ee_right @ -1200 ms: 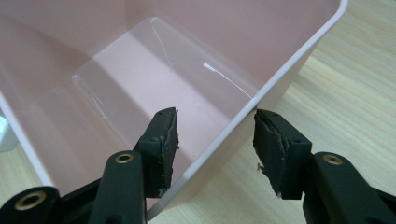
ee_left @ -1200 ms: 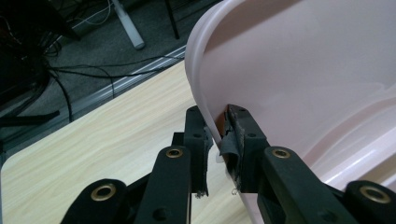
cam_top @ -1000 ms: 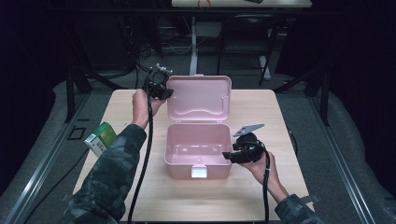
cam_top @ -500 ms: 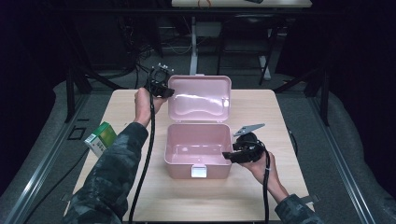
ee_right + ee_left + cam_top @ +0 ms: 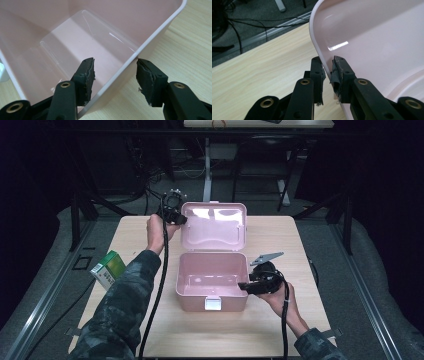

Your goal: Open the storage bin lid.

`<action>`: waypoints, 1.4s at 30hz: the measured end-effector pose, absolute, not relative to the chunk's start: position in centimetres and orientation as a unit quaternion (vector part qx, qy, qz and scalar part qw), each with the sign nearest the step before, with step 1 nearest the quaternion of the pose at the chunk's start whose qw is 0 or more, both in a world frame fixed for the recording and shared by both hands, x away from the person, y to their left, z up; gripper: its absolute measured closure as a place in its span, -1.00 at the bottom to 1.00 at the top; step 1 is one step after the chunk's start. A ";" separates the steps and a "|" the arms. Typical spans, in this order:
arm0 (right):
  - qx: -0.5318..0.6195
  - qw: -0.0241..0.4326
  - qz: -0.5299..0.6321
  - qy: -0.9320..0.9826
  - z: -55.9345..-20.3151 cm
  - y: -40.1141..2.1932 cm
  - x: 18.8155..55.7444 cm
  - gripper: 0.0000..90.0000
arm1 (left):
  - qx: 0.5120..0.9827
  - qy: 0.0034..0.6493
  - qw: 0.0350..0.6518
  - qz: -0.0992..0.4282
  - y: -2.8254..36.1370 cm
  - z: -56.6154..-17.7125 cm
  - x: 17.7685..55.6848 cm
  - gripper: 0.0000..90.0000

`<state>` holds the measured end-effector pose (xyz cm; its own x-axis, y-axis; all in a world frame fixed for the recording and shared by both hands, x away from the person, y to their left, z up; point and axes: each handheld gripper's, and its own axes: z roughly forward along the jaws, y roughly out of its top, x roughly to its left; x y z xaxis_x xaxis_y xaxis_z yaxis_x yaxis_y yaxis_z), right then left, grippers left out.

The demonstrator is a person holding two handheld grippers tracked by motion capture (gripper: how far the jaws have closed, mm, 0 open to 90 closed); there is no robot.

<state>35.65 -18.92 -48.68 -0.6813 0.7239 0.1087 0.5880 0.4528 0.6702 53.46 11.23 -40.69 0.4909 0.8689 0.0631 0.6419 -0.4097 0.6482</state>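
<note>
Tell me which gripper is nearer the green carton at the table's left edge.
Left. The left gripper is clamped on the pink lid's rim, up and right of the green carton. The right gripper straddles the box's right wall, farther away.

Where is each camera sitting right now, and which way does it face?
High view: above the person's side, looking forward and down at the table; both sleeves show, with the left gripper and right gripper.
Left gripper view: looks along its jaws, clamped on the pink lid's rim.
Right gripper view: looks along its jaws, straddling the box wall, pads apart from it.
Shared: the pink box.
</note>
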 end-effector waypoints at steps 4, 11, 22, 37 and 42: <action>0.387 0.096 0.352 0.847 -48.7 -18.9 35.7 0.07 | 0.817 0.472 0.263 0.199 10.9 -41.8 54.1 0.74; 0.386 0.095 0.354 0.847 -48.7 -19.0 35.7 0.06 | 0.817 0.490 0.243 0.185 10.6 -44.0 55.0 0.76; 0.395 0.086 0.358 0.842 -48.8 -18.8 35.6 0.04 | 0.815 0.512 0.231 0.144 10.6 -46.6 55.9 0.75; 0.392 0.092 0.366 0.839 -48.8 -18.9 36.1 0.07 | 0.818 0.510 0.232 0.127 11.8 -46.4 55.9 0.39; 0.391 0.093 0.362 0.841 -48.7 -18.8 35.9 0.06 | 0.825 0.499 0.233 0.127 12.9 -45.5 55.8 -0.12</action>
<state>35.93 -18.83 -48.72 -0.6771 0.7250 0.1261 0.5901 0.4325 0.6817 55.75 12.93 -45.54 0.4706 0.8820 -0.0227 0.7639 -0.3944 0.5108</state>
